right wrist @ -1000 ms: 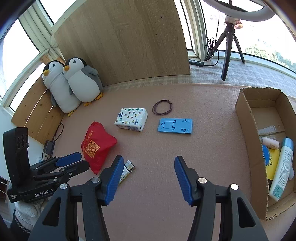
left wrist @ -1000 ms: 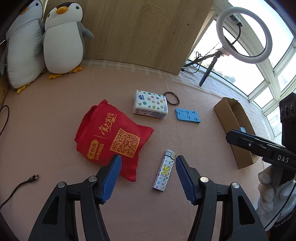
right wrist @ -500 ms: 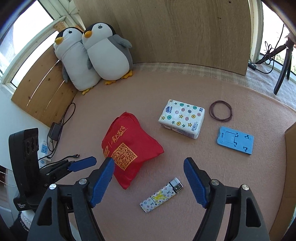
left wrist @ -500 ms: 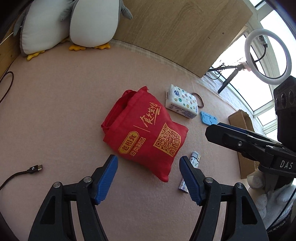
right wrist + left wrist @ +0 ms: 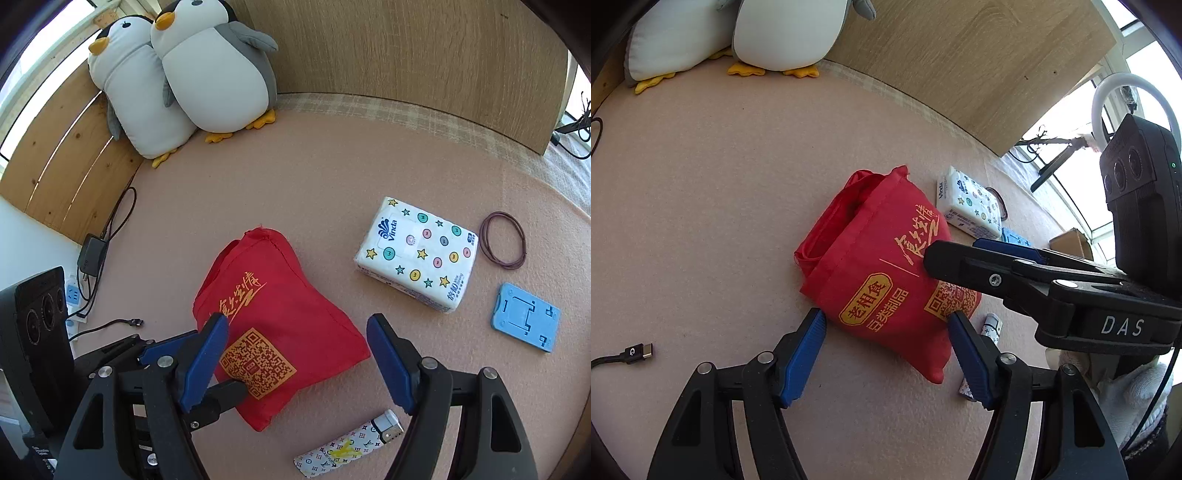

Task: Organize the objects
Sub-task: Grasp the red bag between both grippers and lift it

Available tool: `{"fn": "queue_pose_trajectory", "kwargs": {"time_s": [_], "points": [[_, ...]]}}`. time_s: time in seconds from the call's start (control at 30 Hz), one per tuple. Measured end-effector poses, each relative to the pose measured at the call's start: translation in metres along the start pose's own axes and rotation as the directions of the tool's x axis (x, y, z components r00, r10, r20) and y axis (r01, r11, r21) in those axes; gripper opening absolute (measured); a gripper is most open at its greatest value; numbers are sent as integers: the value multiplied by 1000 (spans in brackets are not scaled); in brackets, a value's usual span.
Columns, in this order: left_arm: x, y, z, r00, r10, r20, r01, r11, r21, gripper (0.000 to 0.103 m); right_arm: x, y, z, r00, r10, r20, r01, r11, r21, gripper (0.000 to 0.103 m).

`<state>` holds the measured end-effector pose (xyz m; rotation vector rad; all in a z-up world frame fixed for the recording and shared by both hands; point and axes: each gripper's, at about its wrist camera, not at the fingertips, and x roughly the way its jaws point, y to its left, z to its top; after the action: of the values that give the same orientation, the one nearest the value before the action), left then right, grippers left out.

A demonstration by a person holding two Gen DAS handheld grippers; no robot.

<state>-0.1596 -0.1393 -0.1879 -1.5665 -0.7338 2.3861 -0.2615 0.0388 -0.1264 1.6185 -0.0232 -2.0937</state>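
Note:
A red cloth bag point(image 5: 879, 273) with gold print and a QR code lies on the pink mat; it also shows in the right wrist view point(image 5: 273, 325). My left gripper point(image 5: 886, 354) is open, its blue fingers straddling the bag's near edge. My right gripper point(image 5: 297, 360) is open, low over the bag's near corner; it appears in the left wrist view point(image 5: 990, 247) above the bag. A patterned lighter point(image 5: 351, 448) lies just in front of the bag. A Vinda tissue pack point(image 5: 417, 254), a hair band point(image 5: 503, 243) and a blue phone stand point(image 5: 524, 317) lie to the right.
Two plush penguins point(image 5: 192, 74) lean against the wooden back panel. A USB cable end point(image 5: 631, 354) lies at the left. A power strip and charger point(image 5: 88, 258) sit off the mat's left edge. A cardboard box point(image 5: 1071, 240) and ring light point(image 5: 1108, 96) stand far right.
Both grippers have moved left and closer to the red bag, which now sits between each pair of fingers. The box has left the right wrist view.

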Motion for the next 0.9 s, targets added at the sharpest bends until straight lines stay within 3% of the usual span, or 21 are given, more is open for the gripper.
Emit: {"fn": "queue_pose_trajectory", "kwargs": {"time_s": [0.3,0.4,0.57,0.9], "points": [[5,1,5,1000,-26,10,26,1000,-10,70,16,4,2,998,52,-41,-52,999,0,73],[7,1,6,999,-34,20,34,999,-14,68,16,6,1,998,52,-33,-52,999,-2,68],[4,-8,6,999,-7,43,6,1000,11,63,10,6,-1,997,76,-13,-76,997,-2,49],[-5,-30,1,995,43,88,-49,997,61,62,3,-3,-11,992,125,-1,-125,992,14,48]]}}
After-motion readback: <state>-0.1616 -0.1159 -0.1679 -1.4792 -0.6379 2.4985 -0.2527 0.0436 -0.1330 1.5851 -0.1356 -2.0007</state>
